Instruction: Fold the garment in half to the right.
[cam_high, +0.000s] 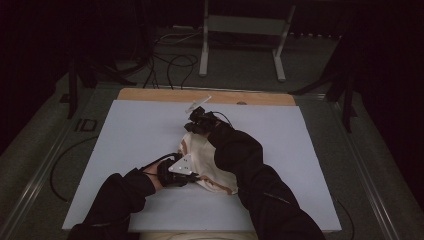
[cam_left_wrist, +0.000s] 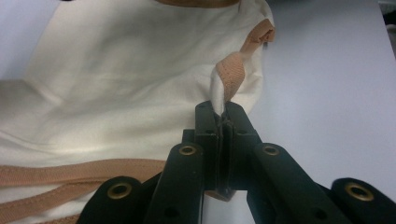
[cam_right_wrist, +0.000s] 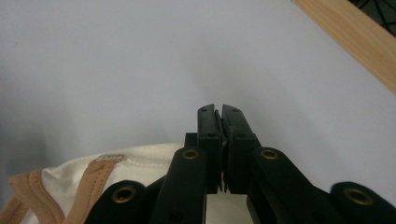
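At the near edge of the table (cam_high: 125, 200), two forearms in dark sleeves enter the high view from below. The left gripper (cam_high: 176, 172) sits at the near left corner of a cream garment (cam_high: 205, 155) with tan binding. Its jaws are clamped on a twisted fold of cream fabric and the tan binding strip (cam_left_wrist: 232, 70), which stands up directly out of the closed tips in the left gripper view. The rest of the garment spreads out beyond the jaws, flat on the white sheet (cam_high: 140, 135) that covers the table.

Farther out, the right gripper (cam_high: 200, 122) is at the far end of the garment, near the middle of the table. In the right gripper view its jaws stand pressed together, with almost no gap; whether cloth is caught between them cannot be told. A cream edge with tan binding lies at the lower left of that view, beside the jaws.

Beyond the white sheet, a bare wooden strip (cam_high: 150, 95) runs along the far edge of the table.
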